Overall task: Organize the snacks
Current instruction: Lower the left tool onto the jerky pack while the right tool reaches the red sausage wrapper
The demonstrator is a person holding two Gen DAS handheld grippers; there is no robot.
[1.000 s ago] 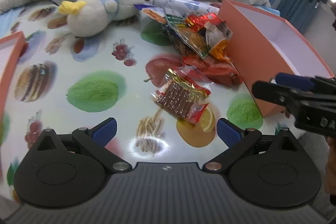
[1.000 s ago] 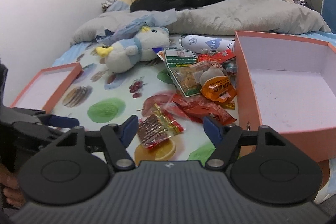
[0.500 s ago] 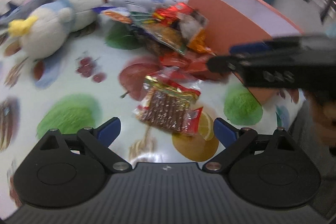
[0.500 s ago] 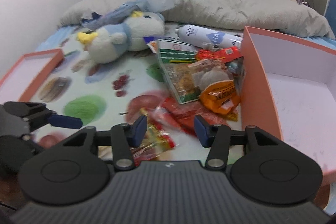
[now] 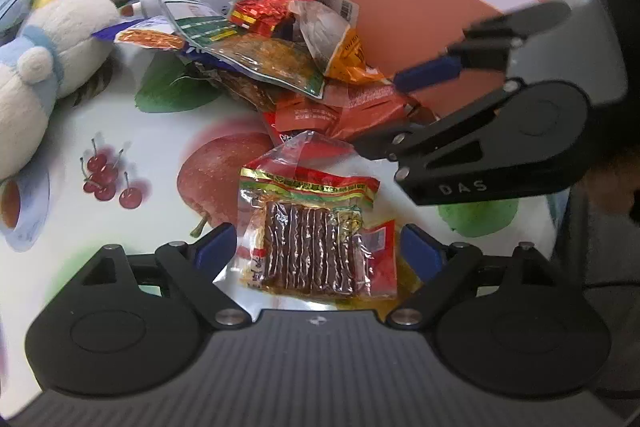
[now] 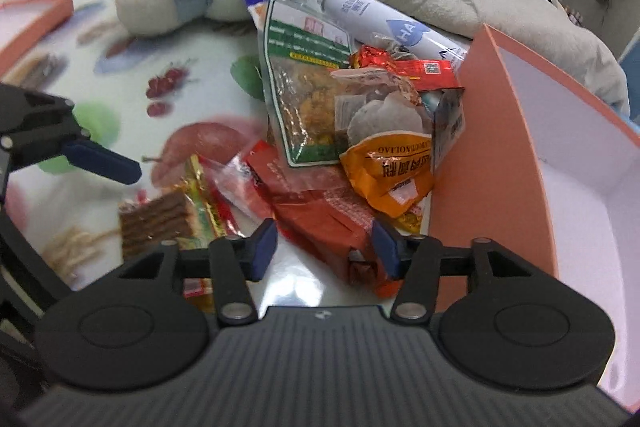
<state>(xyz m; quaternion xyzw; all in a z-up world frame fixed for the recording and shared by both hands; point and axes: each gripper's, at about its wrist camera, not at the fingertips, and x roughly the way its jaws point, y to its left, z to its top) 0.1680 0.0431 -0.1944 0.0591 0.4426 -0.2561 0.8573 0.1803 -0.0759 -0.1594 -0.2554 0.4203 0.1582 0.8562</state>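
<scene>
Legible writing: "DAS" on the right gripper's body, seen in the left wrist view; "HA" on the white bottle [image 6: 394, 23]. Left gripper [image 5: 318, 253] stood spread, jaws just narrowing, around the clear packet of brown strips [image 5: 316, 239] with its red-green-gold header; pads not pressing it. Packet lay flat on the fruit-print desk [image 5: 132, 131]. Right gripper [image 6: 324, 247] stood spread, jaws just widening, over the red packet [image 6: 324, 219] in the snack pile, beside the orange box [image 6: 496, 163].
</scene>
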